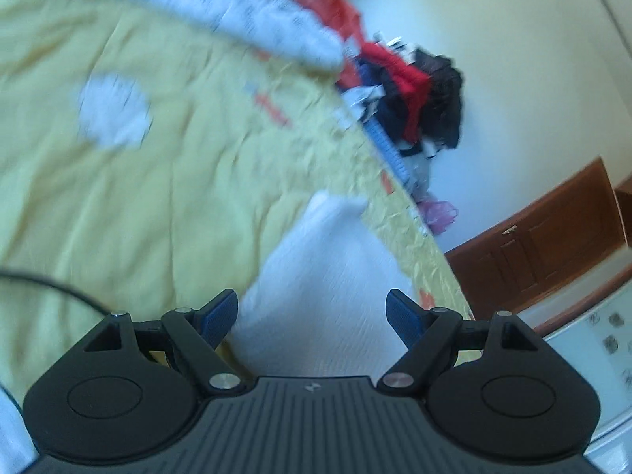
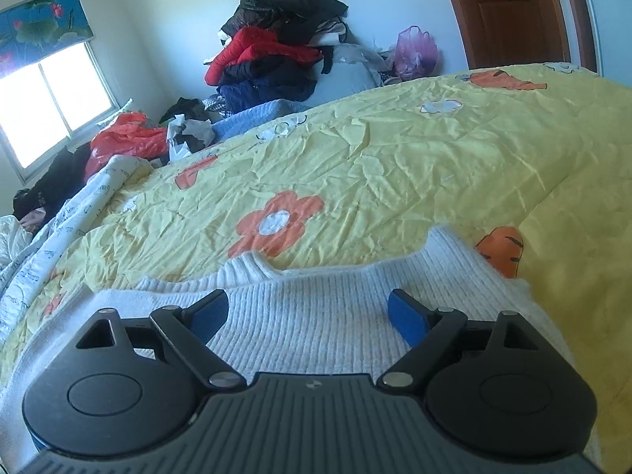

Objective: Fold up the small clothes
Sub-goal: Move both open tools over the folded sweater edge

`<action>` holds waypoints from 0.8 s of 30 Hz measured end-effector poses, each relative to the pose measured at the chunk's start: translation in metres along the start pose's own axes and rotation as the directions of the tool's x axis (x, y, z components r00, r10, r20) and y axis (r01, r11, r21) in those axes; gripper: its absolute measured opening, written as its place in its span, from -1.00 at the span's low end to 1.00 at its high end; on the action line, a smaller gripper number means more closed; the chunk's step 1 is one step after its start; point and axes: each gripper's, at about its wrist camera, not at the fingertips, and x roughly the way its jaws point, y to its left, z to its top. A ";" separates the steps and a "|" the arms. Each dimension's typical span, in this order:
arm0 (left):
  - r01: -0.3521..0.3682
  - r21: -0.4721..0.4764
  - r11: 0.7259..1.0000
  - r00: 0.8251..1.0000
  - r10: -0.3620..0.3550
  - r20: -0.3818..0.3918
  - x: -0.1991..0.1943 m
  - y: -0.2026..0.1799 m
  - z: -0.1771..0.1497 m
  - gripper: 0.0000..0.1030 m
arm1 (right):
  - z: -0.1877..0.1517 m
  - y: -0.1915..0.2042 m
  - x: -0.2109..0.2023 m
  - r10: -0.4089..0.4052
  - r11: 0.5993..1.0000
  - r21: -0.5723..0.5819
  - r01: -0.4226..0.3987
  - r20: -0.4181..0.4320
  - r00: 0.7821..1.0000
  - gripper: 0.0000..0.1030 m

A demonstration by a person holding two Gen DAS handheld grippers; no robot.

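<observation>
A white ribbed knit sweater [image 2: 335,272] lies flat on the yellow flowered bedspread [image 2: 395,166], its collar toward the bed's middle. My right gripper [image 2: 308,314] hovers just over the sweater's near part, jaws wide apart, blue pads [image 2: 407,316] touching nothing. The left wrist view is blurred and tilted. There a stretch of the same white garment [image 1: 328,260] runs forward from between the fingers across the bedspread [image 1: 158,197]. My left gripper [image 1: 312,316] stands open, with the cloth below the gap and not pinched.
A heap of dark and red clothes [image 2: 276,51] is piled against the far wall, with a pink plastic bag [image 2: 416,49] beside it. A brown wooden door [image 2: 513,12] is at the right, a window [image 2: 51,106] at the left. A white printed quilt [image 2: 59,217] and a red bag [image 2: 130,138] lie along the bed's left side.
</observation>
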 end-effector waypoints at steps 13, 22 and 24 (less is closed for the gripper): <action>-0.095 -0.132 0.987 0.995 0.096 0.006 -0.006 0.005 -0.009 0.59 | -0.002 -0.010 -0.006 0.044 0.997 0.065 -0.045 0.030 0.999 0.76; -0.043 -0.179 0.983 0.998 0.051 0.038 0.019 0.008 -0.009 0.57 | -0.002 -0.012 -0.007 0.058 0.995 0.077 -0.061 0.035 0.998 0.78; -0.049 -0.146 0.988 0.997 0.056 0.049 0.029 0.001 -0.007 0.57 | -0.002 -0.012 -0.007 0.059 0.995 0.079 -0.061 0.036 0.998 0.78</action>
